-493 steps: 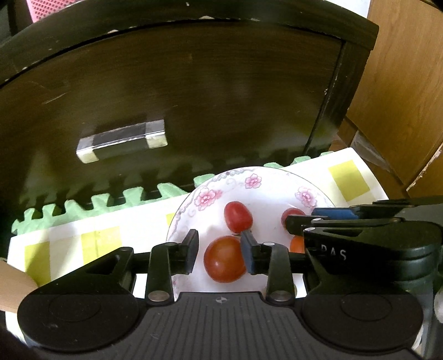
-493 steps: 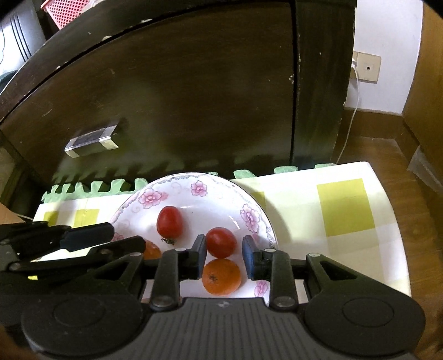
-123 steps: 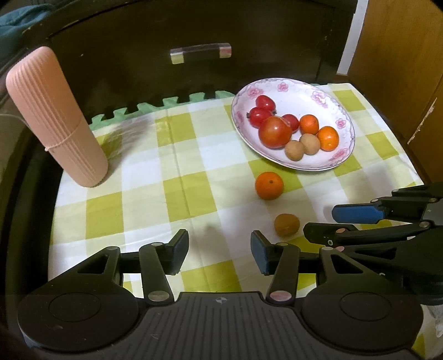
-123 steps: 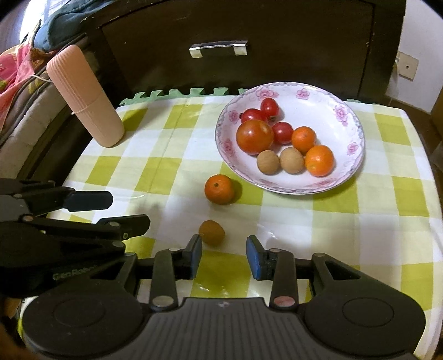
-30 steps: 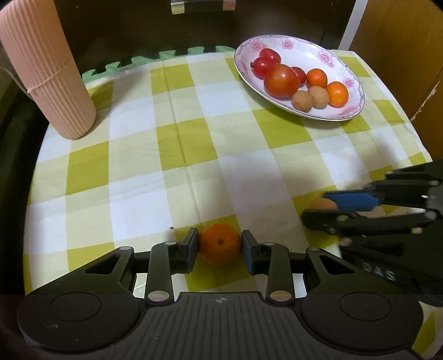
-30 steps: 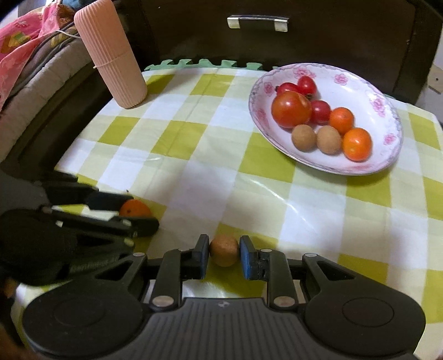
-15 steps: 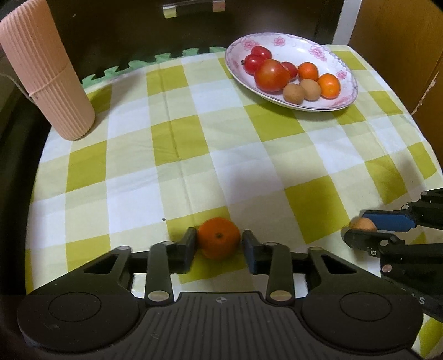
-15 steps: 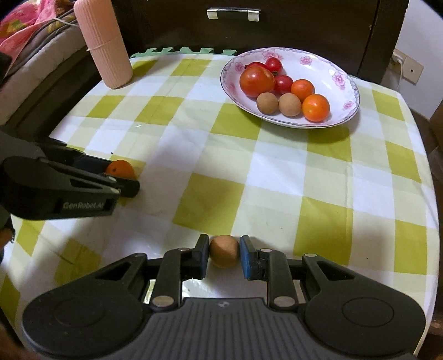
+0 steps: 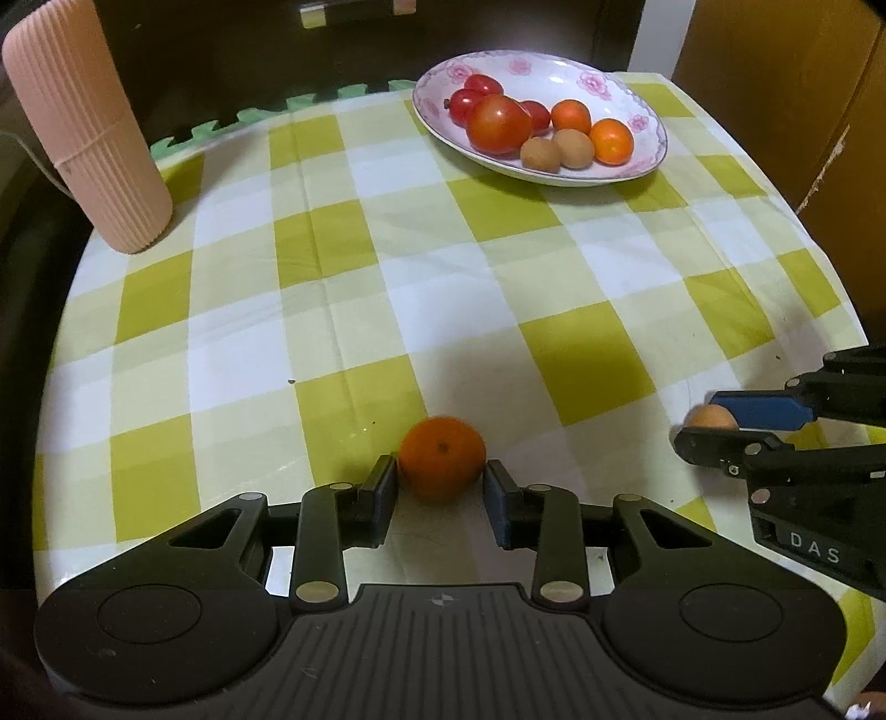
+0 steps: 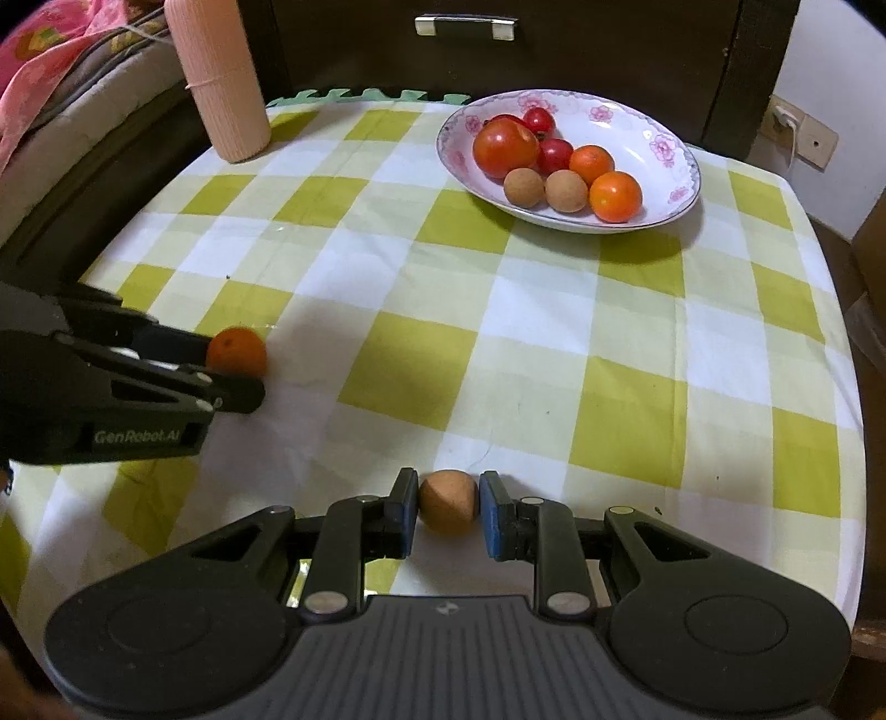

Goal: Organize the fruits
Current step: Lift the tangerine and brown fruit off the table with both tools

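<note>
Meanwhile, the left gripper [image 9: 441,492] grips a mandarin [image 9: 442,465] and the right gripper [image 10: 447,514] a brown longan [image 10: 447,501], both raised above the near checked tablecloth [image 10: 531,332], seemingly bound for the flowered plate [image 10: 659,166] of tomatoes and matching fruit at the far side.

Dark wooden cabinet [image 10: 554,61] with a metal drawer handle [image 10: 466,26] behind the table, yellow-and-white checked tablecloth [image 9: 498,277], green foam mat edge [image 10: 360,95], white wall with a socket [image 10: 803,130] at right, light wooden panel [image 9: 775,72], pink bedding [image 10: 61,50] at left
</note>
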`<state>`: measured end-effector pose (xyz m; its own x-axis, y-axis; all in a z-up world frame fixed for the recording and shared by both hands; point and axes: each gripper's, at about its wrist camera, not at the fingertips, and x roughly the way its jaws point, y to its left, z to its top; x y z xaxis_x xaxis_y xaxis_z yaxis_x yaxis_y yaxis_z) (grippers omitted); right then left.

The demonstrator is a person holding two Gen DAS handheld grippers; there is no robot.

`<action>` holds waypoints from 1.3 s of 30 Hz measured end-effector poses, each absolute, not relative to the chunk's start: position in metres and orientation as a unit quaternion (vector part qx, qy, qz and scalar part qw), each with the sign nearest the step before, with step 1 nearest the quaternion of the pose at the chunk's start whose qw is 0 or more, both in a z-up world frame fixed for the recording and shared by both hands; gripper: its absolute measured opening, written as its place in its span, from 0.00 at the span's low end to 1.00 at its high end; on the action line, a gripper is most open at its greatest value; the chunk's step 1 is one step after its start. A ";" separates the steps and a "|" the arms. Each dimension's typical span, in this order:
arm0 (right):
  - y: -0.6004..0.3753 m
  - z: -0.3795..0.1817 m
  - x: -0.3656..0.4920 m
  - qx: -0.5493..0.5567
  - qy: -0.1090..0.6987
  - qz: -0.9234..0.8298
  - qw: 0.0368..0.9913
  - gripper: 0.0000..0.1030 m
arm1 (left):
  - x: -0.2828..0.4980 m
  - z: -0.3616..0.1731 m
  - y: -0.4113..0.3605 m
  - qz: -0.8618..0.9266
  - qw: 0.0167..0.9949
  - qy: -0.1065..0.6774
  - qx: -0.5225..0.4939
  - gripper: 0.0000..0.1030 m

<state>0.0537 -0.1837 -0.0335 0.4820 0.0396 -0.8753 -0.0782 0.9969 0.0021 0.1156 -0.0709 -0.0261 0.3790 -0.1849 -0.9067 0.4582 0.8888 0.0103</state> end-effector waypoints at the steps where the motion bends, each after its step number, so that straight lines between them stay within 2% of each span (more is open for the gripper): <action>1: -0.184 -0.034 0.053 -0.018 0.506 0.034 0.862 0.22 | 0.115 -0.026 -0.071 -0.195 0.820 0.521 0.133 0.50; 6: -0.186 -0.035 0.051 -0.015 0.504 0.036 0.863 0.23 | 0.109 -0.026 -0.072 -0.196 0.823 0.513 0.147 0.56; 8: -0.189 -0.035 0.051 -0.008 0.504 0.037 0.863 0.23 | 0.111 -0.026 -0.070 -0.196 0.824 0.513 0.143 0.56; 11: -0.193 -0.035 0.050 -0.005 0.505 0.038 0.863 0.31 | 0.113 -0.026 -0.071 -0.196 0.826 0.511 0.137 0.56; 21: -0.197 -0.035 0.046 0.003 0.494 0.044 0.868 0.31 | 0.112 -0.027 -0.074 -0.201 0.826 0.506 0.144 0.57; 23: -0.196 -0.034 0.047 0.001 0.495 0.039 0.868 0.31 | 0.112 -0.027 -0.073 -0.199 0.827 0.505 0.144 0.51; 25: -0.194 -0.034 0.047 -0.005 0.499 0.039 0.866 0.23 | 0.113 -0.026 -0.074 -0.202 0.827 0.505 0.143 0.45; 26: -0.193 -0.034 0.047 -0.008 0.499 0.035 0.866 0.23 | 0.113 -0.026 -0.073 -0.203 0.826 0.506 0.141 0.40; 39: -0.201 -0.016 0.046 0.010 0.485 0.022 0.874 0.23 | 0.106 -0.011 -0.088 -0.218 0.829 0.497 0.136 0.39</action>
